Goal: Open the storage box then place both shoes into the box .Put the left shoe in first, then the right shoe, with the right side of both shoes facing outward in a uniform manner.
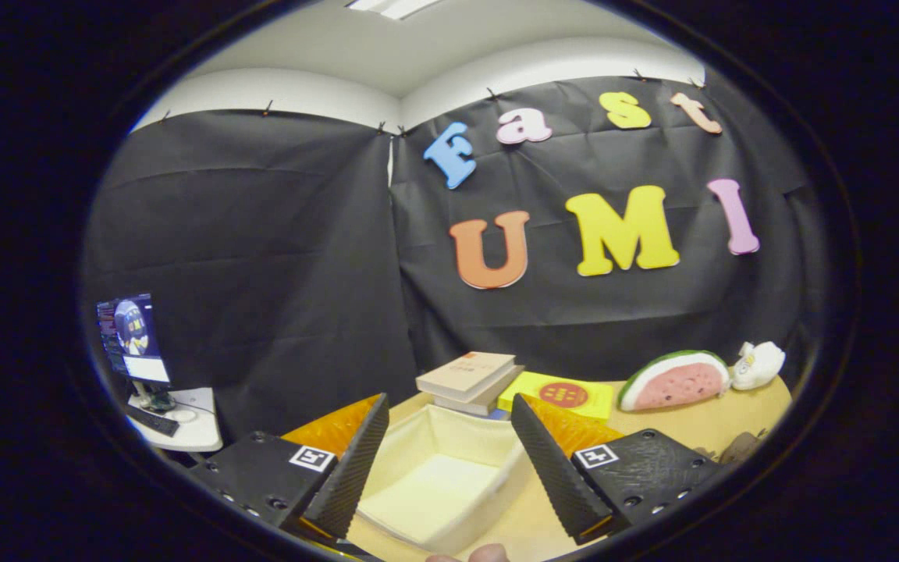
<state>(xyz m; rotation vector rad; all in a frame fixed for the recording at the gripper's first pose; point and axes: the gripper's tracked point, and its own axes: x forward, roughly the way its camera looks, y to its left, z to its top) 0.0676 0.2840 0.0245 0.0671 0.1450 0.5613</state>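
Note:
The cream storage box (438, 476) sits on the wooden table, open at the top, with a bare pale floor and nothing inside it. It lies right between and just below my two fingers. My gripper (449, 453) is open wide above the box, and nothing is held between the fingers. A fingertip of a person's hand (488, 554) shows at the near edge of the table, in front of the box.
Beyond the box lie a stack of books (469, 378) and a yellow book (563, 394). A watermelon-slice plush (676, 381) and a small white plush (758, 363) sit further along the table. A side desk with a monitor (133, 336) and keyboard stands off past the other finger.

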